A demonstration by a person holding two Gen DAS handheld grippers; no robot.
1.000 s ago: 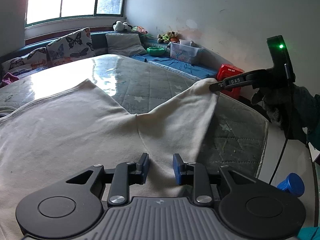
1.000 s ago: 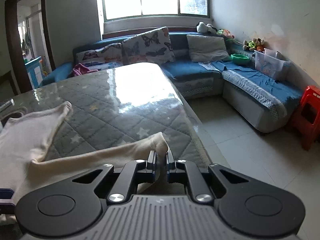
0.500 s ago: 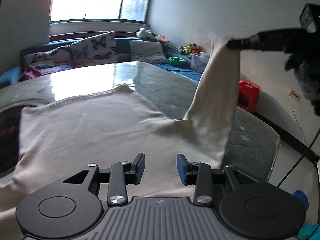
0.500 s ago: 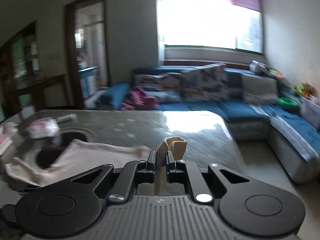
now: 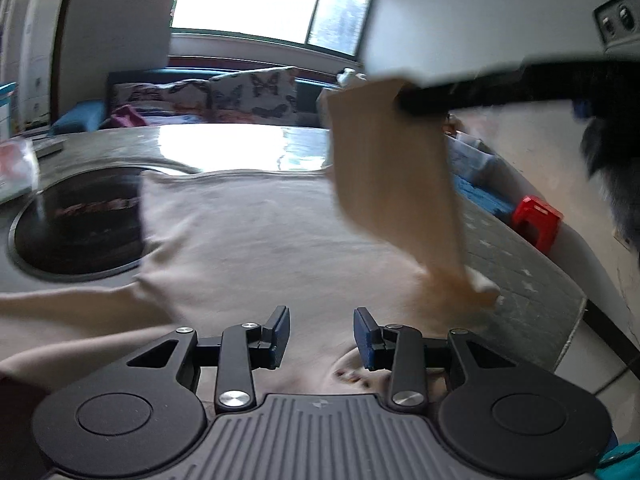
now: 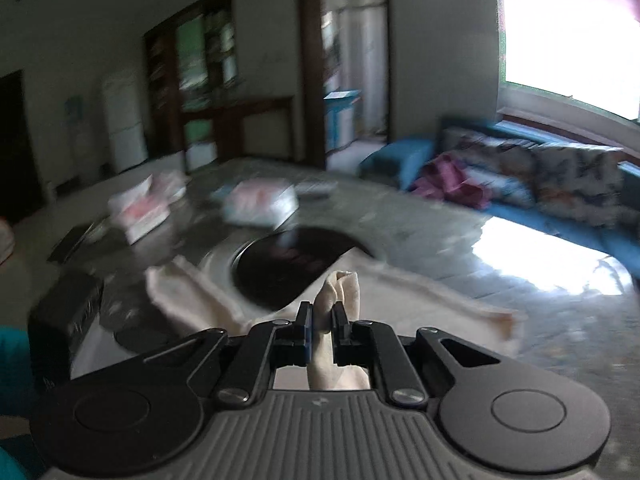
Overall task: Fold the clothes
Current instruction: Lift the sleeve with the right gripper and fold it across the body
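Plainly the cream garment (image 5: 256, 232) lies spread across the table (image 5: 520, 264), reaching its near edge, so it can be folded. Its sleeve (image 5: 392, 168) hangs lifted toward the right edge, pinched in the fully closed right gripper (image 6: 319, 322) for carrying over the body, while the left gripper (image 5: 322, 332), jaws partly apart and empty, hovers above the cloth.

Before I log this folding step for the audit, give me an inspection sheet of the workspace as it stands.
Surface: grey quilted table cover, glossy where the window light falls; a dark round inset sits in it, partly under the garment.
Job's things: cream garment spread flat, one sleeve lifted off the table.
Clutter: blurred white and pink packets on the far side of the table.
Grippers: right gripper shut on the sleeve end; left gripper open above the garment, nothing between its pads.
Cables: nothing seen.
Surroundings: blue sofa with butterfly cushions, red stool, bright window.
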